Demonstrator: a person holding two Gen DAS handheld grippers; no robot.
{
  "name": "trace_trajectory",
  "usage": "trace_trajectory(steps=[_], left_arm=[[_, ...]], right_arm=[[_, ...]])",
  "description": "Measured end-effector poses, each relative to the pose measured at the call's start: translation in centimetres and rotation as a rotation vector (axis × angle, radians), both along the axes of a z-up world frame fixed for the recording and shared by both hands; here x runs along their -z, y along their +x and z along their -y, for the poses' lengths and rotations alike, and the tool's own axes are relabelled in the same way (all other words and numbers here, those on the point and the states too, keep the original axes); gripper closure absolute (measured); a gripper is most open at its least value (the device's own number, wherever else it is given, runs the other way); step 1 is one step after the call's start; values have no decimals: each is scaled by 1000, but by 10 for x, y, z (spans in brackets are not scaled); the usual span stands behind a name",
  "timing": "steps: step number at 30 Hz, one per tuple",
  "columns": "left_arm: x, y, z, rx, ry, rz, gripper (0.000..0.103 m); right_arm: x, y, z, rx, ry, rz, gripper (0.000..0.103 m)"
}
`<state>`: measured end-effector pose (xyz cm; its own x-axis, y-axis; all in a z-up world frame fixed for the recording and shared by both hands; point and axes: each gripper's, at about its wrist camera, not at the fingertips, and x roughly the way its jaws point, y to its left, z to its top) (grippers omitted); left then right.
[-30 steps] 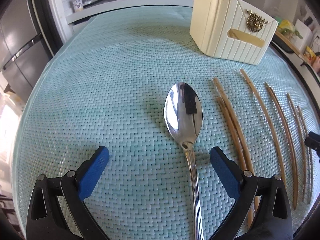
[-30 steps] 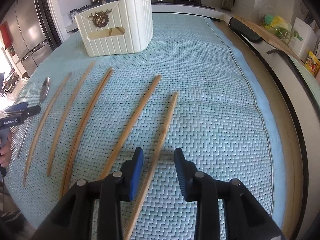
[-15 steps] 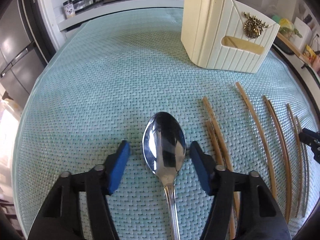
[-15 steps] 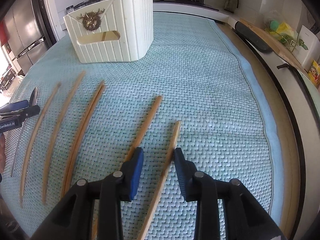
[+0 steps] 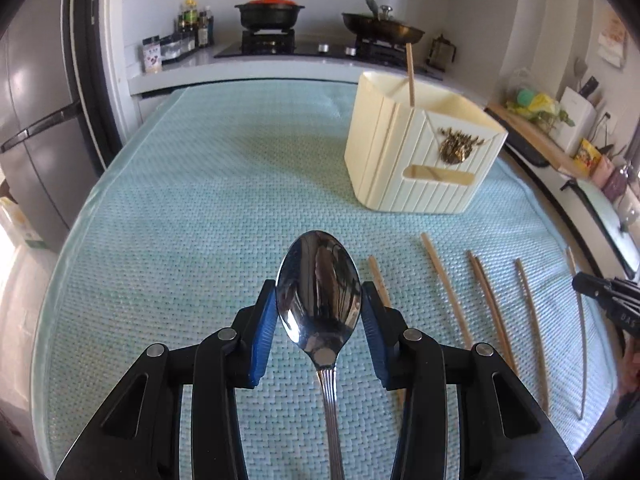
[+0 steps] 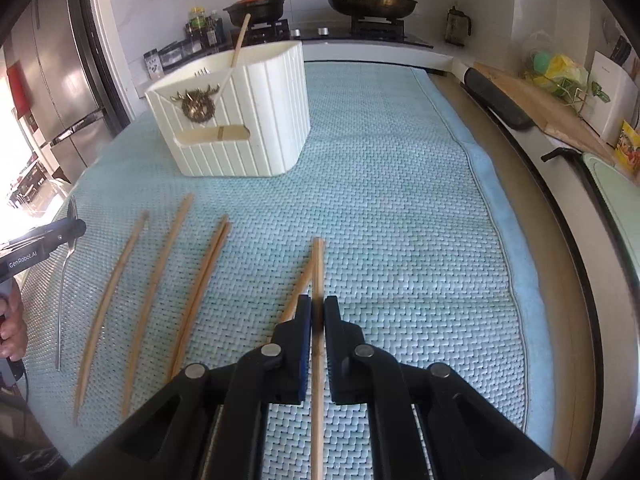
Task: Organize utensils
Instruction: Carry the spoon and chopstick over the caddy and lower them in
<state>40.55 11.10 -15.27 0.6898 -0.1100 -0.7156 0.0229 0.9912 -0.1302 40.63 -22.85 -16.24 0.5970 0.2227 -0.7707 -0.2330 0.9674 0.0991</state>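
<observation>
Two tongs were in play, each gripping a utensil. The left tongs [image 5: 319, 312] had their blue pads against both edges of the bowl of a metal spoon [image 5: 319, 292], jaws closing in on it; the spoon's handle ran back between the black arms toward the camera. The right tongs [image 6: 317, 314] stood pinched nearly together on one wooden chopstick [image 6: 318, 280], whose tip projected ahead of the pads and whose shaft ran back under the arms. A second chopstick [image 6: 298, 290] lay on the mat just left of the right tongs, its tip meeting the held one ahead of the pads. Further left of the right tongs, between the two tongs, more loose chopsticks [image 6: 160, 280] lay roughly parallel on the pale blue woven mat [image 6: 400, 220] covering the surface. A hand [image 6: 10, 324] showed at the left margin of the right view, holding the left tongs. Ahead of both tongs, well apart from them, stood a cream ribbed utensil holder [image 6: 248, 120] with a brass ornament on its front; one chopstick [image 5: 410, 72] already stood in it. Beyond the mat: a stove [image 5: 272, 36] with a pot and a pan.
</observation>
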Motion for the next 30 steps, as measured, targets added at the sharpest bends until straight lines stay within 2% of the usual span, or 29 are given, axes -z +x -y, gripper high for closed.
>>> trace_trajectory(steps=[5, 10, 20, 30], left_arm=[[-30, -30, 1, 2, -20, 77, 62], [-48, -45, -7, 10, -30, 123, 62], [-72, -65, -8, 24, -53, 172, 62], [-94, -69, -9, 30, -80, 215, 62]], right_arm=[[-30, -27, 4, -5, 60, 80, 96], [-56, -51, 7, -13, 102, 134, 96], [-107, -84, 7, -32, 106, 269, 96], [-126, -94, 8, -13, 106, 356, 96]])
